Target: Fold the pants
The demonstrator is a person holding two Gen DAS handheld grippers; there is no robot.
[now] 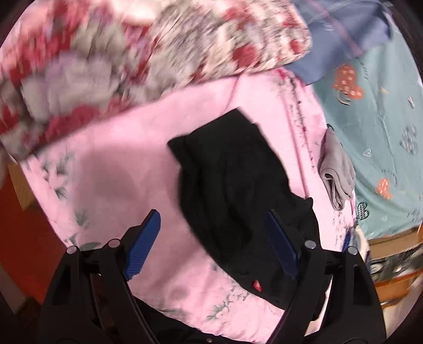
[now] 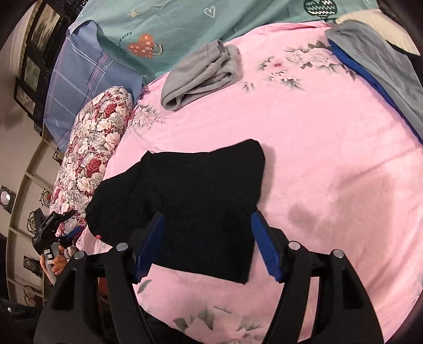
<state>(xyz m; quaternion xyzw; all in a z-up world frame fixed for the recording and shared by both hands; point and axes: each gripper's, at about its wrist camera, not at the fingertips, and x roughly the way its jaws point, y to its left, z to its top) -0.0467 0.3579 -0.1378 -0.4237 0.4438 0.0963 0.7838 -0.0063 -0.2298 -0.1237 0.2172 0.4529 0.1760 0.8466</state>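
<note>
Pants [image 2: 185, 209]: black, folded into a compact bundle, lying on the pink floral bedsheet [image 2: 317, 158]; small red tag at the near-left edge.
Pants vs right tool [image 2: 207, 244]: bundle lies just ahead of and under the blue fingers; near edge shows between them, pads not pressing on it.
Right tool state: released, jaws spread, nothing gripped.
Pants vs left tool [image 1: 214, 244]: bundle runs from between the fingers out ahead; right finger overlaps the cloth in view, left finger stands over bare sheet.
Left tool state: released, jaws wide apart, nothing clamped; contact with the cloth cannot be told.
Left tool, seen from right wrist: far left of the bundle, held in a hand [image 2: 59, 260] beside the bed.
Grey garment [image 2: 201, 74]: folded, well ahead of the right tool, near the sheet's far edge.
Floral bolster [image 2: 95, 158]: ahead-left of the right tool, along the sheet's edge.
Teal quilt [image 2: 211, 23]: beyond the grey garment.
Grey-and-blue clothing [image 2: 383, 71]: far ahead-right, on the sheet's edge.
</note>
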